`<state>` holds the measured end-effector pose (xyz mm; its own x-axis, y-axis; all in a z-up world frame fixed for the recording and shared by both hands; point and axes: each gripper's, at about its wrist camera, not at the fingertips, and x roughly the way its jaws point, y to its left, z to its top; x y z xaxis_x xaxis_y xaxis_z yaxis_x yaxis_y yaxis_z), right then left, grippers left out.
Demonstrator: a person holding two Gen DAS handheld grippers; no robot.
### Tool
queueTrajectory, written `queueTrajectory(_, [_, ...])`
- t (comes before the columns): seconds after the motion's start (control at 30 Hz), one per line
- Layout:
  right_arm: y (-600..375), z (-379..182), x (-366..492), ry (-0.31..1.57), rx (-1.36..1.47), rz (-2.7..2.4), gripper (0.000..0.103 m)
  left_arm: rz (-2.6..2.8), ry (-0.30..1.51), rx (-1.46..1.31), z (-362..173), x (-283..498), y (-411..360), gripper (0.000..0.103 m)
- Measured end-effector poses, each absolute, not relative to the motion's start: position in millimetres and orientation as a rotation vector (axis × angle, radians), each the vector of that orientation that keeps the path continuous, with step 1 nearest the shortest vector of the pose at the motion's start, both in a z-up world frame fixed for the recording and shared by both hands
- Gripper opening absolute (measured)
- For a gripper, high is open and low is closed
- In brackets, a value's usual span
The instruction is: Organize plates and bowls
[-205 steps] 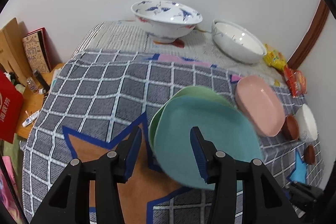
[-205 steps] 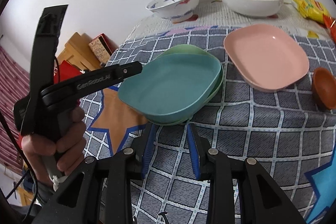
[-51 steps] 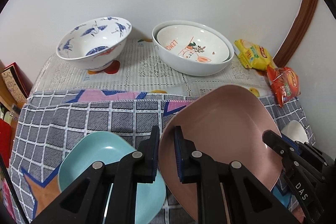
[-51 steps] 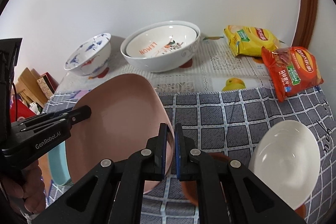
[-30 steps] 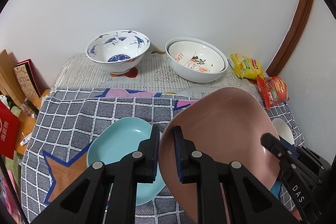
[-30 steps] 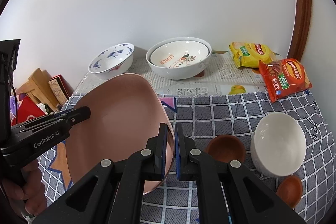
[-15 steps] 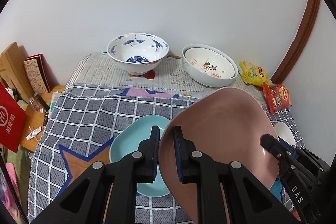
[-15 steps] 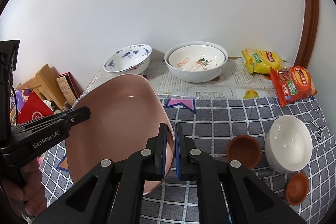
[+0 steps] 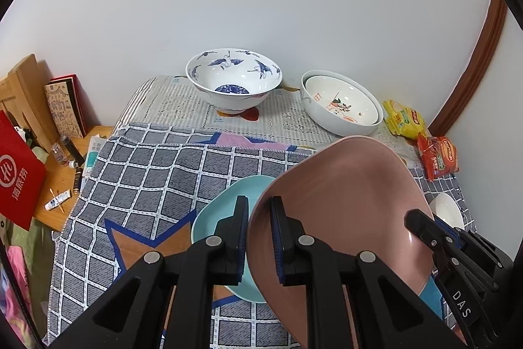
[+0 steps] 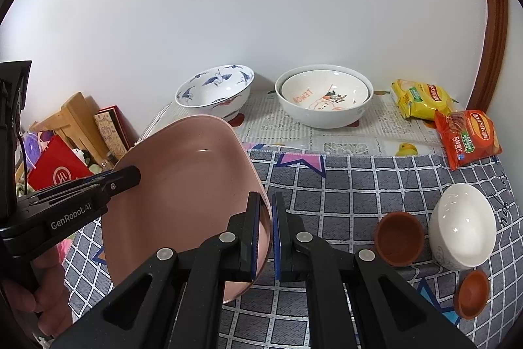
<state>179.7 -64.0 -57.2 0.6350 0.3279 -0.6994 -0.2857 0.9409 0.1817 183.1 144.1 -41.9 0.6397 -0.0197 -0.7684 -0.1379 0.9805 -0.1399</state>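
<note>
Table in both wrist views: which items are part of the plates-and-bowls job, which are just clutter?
Job items: pink plate held by both grippers, teal plate, blue-patterned bowl, nested white bowls, small white bowl, two brown cups.

Lying about: yellow snack bag, red snack bag, books, red packet.

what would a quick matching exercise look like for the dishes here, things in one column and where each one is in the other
Things:
1. pink plate
2. light blue plate
3. blue crane-patterned bowl
4. lemon-print bowl

Places:
A. nested inside a bigger white bowl
B. flat on the checked cloth, partly under the lifted plate
C. alone on the newspaper, at the back left
D. tilted in the air, its rim clamped on opposite sides by the left gripper and right gripper

Pairs: 1-D, 2-B, 3-C, 4-A
</note>
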Motion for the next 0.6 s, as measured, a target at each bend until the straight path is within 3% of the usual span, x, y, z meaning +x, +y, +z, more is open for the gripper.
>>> queueTrajectory(0.6, [-40,-71,188,0.841,0.031,0.365,0.007,0.087,0.907,-0.225,-62,187,165,0.013])
